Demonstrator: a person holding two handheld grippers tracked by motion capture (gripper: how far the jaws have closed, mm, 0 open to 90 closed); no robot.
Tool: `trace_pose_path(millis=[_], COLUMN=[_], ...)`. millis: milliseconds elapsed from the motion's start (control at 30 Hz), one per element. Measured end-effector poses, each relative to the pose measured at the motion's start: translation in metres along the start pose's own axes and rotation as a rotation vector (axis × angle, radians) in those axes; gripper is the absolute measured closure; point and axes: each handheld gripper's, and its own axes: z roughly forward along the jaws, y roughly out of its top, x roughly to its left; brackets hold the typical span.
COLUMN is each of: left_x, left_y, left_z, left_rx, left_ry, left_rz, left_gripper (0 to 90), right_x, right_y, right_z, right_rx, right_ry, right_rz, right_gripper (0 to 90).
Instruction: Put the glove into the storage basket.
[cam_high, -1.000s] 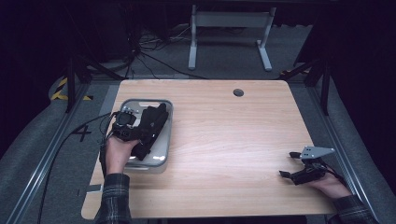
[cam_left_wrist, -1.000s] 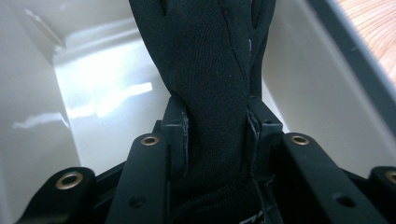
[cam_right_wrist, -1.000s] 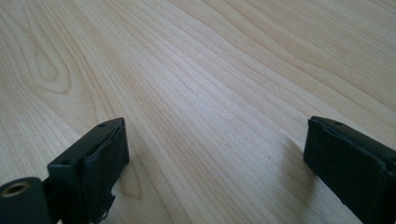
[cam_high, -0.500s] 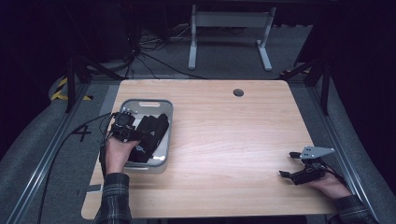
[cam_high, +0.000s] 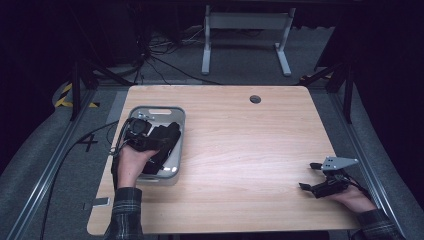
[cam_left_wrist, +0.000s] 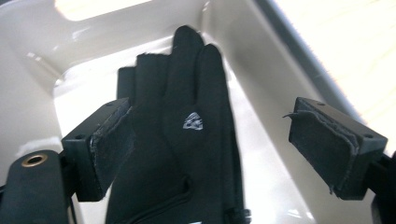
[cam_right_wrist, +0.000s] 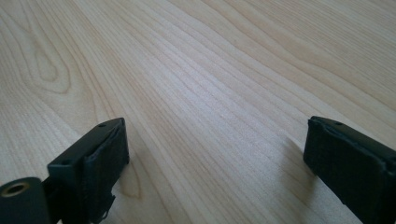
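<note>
A black glove (cam_left_wrist: 187, 116) with a small white logo lies in the grey bin (cam_high: 156, 110) at the table's left; in the high view the glove (cam_high: 167, 135) spreads across the bin's right half. My left gripper (cam_left_wrist: 210, 112) hovers over it inside the bin, seen from above as the left gripper (cam_high: 149, 141). Its jaws have just been opening and now stand wide. The glove lies loosely between them, beside the left pad (cam_left_wrist: 109, 140) and well clear of the right one. My right gripper (cam_right_wrist: 217, 135) is open over bare wood, the right gripper (cam_high: 309, 176) low at the front right.
The bin's pale walls (cam_left_wrist: 261, 51) rise close around the left jaws. The wooden tabletop (cam_high: 250, 145) has a cable hole (cam_high: 255, 99) near its far edge. A cable (cam_high: 85, 140) trails off the left side. A metal stand (cam_high: 245, 30) is on the floor beyond.
The left gripper's jaws have opened and let go of the glove, which now lies lower and flatter in the bin. The left hand shifted slightly. The right hand kept still.
</note>
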Motion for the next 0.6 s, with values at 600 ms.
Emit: trace_pose_path(millis=[600], left_x=[-0.071], left_y=[0.012], left_z=[0.006], left_rx=[-0.087], left_ry=[-0.135], left_rz=[0.075], left_gripper=[15.1], right_x=[0.000], right_y=[0.000], right_z=[0.000], right_rx=[0.000], right_ry=[0.000], right_rz=[0.000], right_gripper=[7.5])
